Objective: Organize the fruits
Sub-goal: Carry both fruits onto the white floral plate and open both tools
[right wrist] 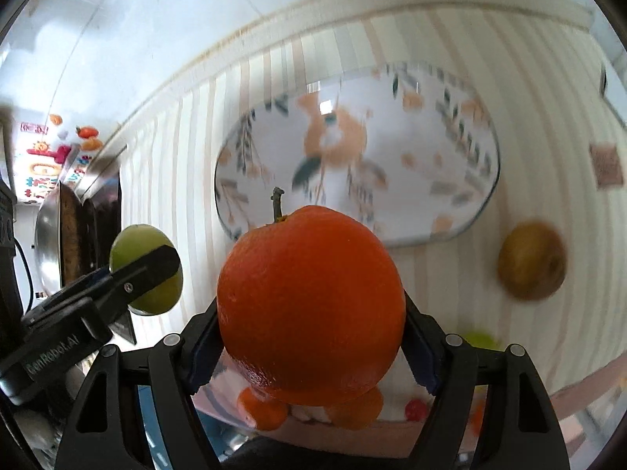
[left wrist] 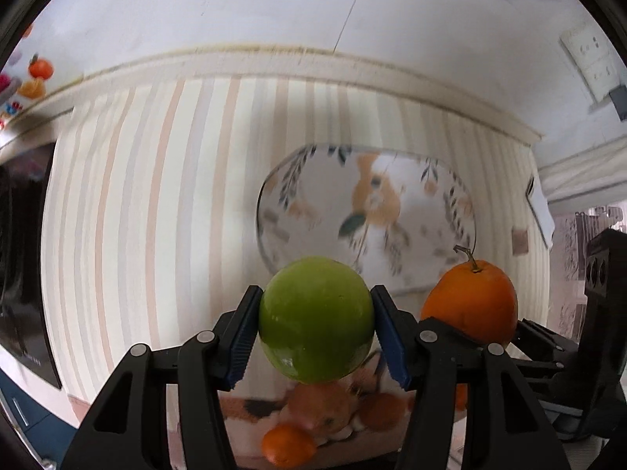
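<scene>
Carrying step, both fruits in the air above the striped cloth tabletop. Left gripper clenched on a smooth round green apple, blue pads pressing on its left and right sides. Right gripper clenched on a large round orange with a short stem, held the same way at its widest part. In the left wrist view, the orange seen just right of the apple, a little farther, not touching it.

Ahead of both, an oval glass plate with a fox and leaf print lying on the tabletop, nothing on it as far as visible (edges blurred, so small things cannot be excluded). To the right of the plate, a brownish round fruit, maybe a kiwi, resting on the cloth, apart from the plate. Near edge: a small orange mandarin low in the left view, and a blurred yellow-green thing behind the right gripper, kind not clear.

Probably about the middle of the task: two fruits lifted, not yet placed. Next move, by judgement: bring both forward over the plate, lower until each fruit rests, then release slowly, with some space between them. Round fruits roll easily on smooth glass, so better to place them away from the rim.
</scene>
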